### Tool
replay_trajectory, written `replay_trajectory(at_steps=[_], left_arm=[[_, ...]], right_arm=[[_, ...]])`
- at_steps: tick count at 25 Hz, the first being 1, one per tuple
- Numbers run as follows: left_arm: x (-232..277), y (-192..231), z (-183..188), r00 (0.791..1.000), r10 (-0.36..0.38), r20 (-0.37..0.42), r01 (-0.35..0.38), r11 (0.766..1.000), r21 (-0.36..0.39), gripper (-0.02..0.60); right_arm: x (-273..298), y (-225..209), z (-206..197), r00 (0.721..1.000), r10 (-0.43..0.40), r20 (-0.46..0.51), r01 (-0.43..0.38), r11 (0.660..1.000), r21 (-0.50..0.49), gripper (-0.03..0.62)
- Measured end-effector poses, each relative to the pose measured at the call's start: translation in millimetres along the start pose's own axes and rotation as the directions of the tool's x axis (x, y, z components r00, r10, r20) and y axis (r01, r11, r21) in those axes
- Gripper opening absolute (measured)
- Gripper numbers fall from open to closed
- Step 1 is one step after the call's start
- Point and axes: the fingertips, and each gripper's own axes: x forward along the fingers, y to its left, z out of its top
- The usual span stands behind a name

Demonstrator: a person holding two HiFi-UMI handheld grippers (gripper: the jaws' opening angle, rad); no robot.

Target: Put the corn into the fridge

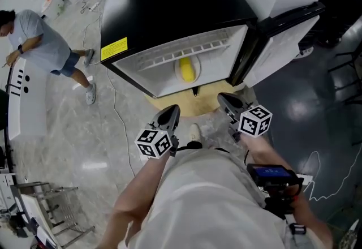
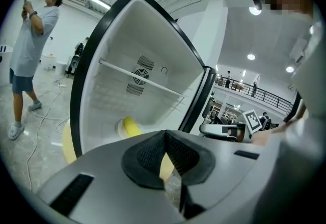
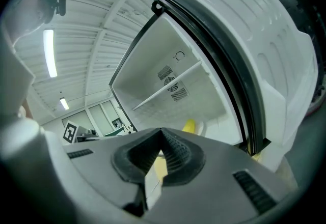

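The yellow corn (image 1: 186,69) lies on a white dish on the floor of the open fridge (image 1: 169,10), under its wire shelf. It also shows in the left gripper view as the corn (image 2: 131,127) and in the right gripper view as the corn (image 3: 189,126). The fridge door (image 1: 283,44) stands swung open to the right. Both grippers hang close to my body, well short of the fridge opening. My left gripper (image 1: 171,111) (image 2: 164,134) is shut with nothing in it. My right gripper (image 1: 226,99) (image 3: 162,131) is shut and empty too.
The fridge stands on a round wooden board (image 1: 192,103). A person (image 1: 42,44) stands at the far left by a white table (image 1: 25,106). A cable (image 1: 116,112) runs over the floor left of the fridge. A metal rack (image 1: 56,202) sits at the lower left.
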Motion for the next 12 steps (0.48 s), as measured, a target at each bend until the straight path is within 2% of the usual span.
replay_trajectory(at_steps=[12], left_arm=[[1, -5, -16, 1.000, 0.012, -0.011, -0.013, 0.999, -0.051, 0.008]], right_arm=[[-19, -8, -9, 0.999, -0.032, 0.001, 0.032, 0.999, 0.023, 0.008]])
